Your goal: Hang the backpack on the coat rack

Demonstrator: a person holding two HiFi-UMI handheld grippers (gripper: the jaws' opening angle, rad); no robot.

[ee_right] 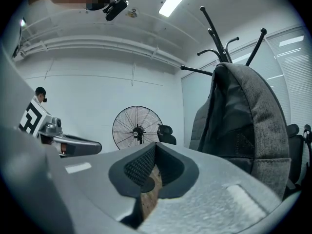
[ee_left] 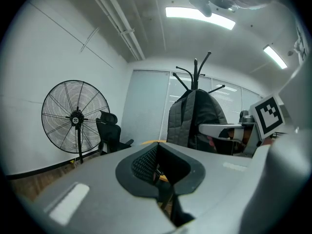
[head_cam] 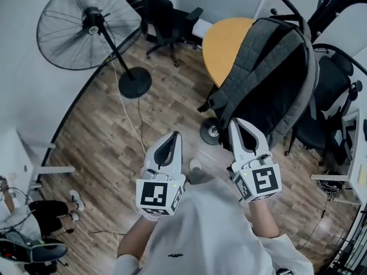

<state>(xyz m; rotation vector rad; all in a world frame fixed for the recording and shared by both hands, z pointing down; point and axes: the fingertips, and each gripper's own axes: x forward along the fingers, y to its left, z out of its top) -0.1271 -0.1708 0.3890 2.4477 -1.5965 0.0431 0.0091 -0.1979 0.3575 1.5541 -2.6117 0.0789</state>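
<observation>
The grey backpack (head_cam: 269,79) hangs upright on the black coat rack (head_cam: 282,0), whose hooks stick out above its top. The left gripper view shows the backpack (ee_left: 192,118) and the coat rack (ee_left: 196,69) straight ahead. In the right gripper view the backpack (ee_right: 243,130) fills the right side under the coat rack (ee_right: 219,38). My left gripper (head_cam: 174,137) and right gripper (head_cam: 235,122) are held side by side in front of me, short of the backpack. Both are shut, with nothing between the jaws. The right one is nearer the bag's lower edge.
A large black floor fan (head_cam: 86,22) stands at the left with its cable trailing over the wood floor. A round yellow table (head_cam: 225,44) and black office chairs (head_cam: 163,16) are behind the rack. Another chair (head_cam: 330,96) is at the right. A person (head_cam: 34,219) sits at the lower left.
</observation>
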